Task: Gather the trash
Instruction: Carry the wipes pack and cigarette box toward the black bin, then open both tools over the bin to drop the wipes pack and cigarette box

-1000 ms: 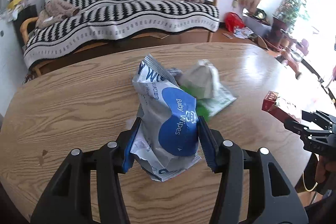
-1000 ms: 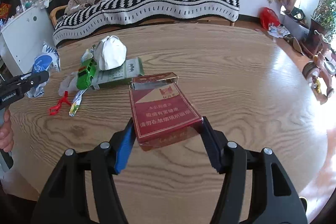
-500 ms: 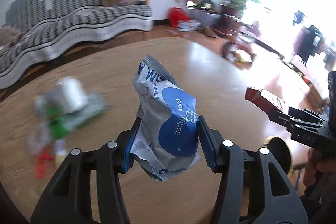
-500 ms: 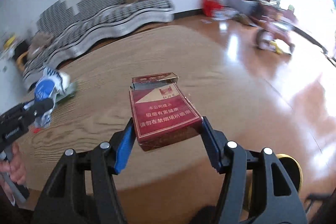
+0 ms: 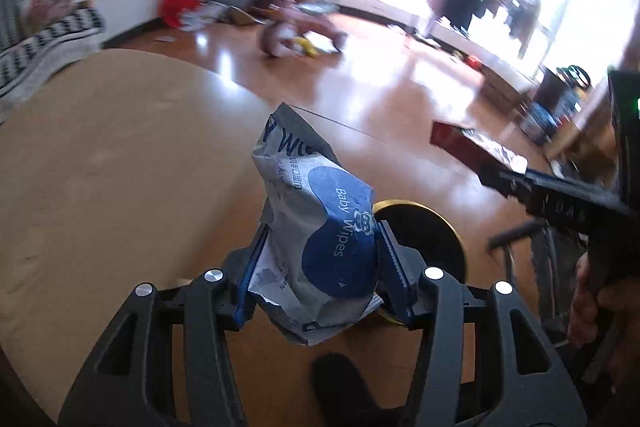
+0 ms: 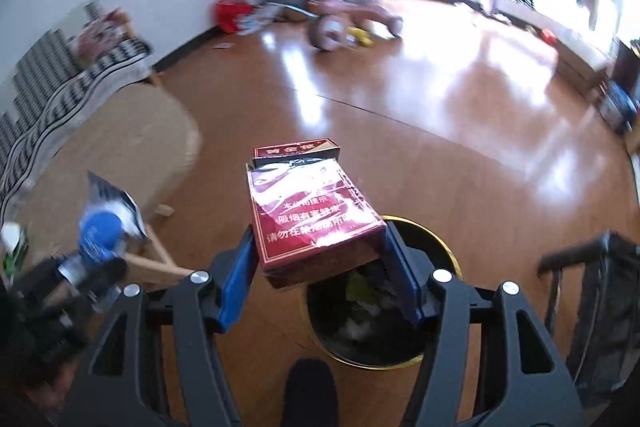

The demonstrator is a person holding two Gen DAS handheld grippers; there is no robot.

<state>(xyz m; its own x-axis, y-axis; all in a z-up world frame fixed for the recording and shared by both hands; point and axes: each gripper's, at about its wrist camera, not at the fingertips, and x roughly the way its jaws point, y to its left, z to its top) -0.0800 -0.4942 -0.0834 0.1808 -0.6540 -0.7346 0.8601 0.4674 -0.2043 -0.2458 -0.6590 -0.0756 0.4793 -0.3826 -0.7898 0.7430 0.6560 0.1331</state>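
Glossy wooden floor (image 6: 400, 131) fills both views, streaked with window glare, and the round wooden surface (image 5: 100, 155) sits off to the left with its edge close by. Both tools hover beyond that edge, angled down toward a black trash bin (image 6: 436, 247) with a gold rim standing on the floor.

Left tool (image 5: 316, 267) is clenched on a crumpled baby wipes packet (image 5: 320, 227), gripped by its lower half so the torn top stands upright, clear of the pads. In this view the bin peeks out just behind the packet, mostly covered by it.

Right tool (image 6: 320, 267) grasps a red cigarette pack (image 6: 312, 223) across its width, lid flipped open at the far end, held flat over the near rim of the bin. Litter already lies inside the bin. My read: both pieces are held over the floor for a drop, and the right one looks closer to lined up.

Each tool shows in the other's view: the red pack at the right edge of the left view, the blue packet at the lower left of the right view, both smeared by motion blur. A little more litter shows at the far left of the right view, too blurred to identify. A striped sofa cover (image 6: 60, 99), a pink ride-on toy (image 6: 352, 23) and a dark foot (image 6: 308, 387) at the bottom edge are only partly visible.
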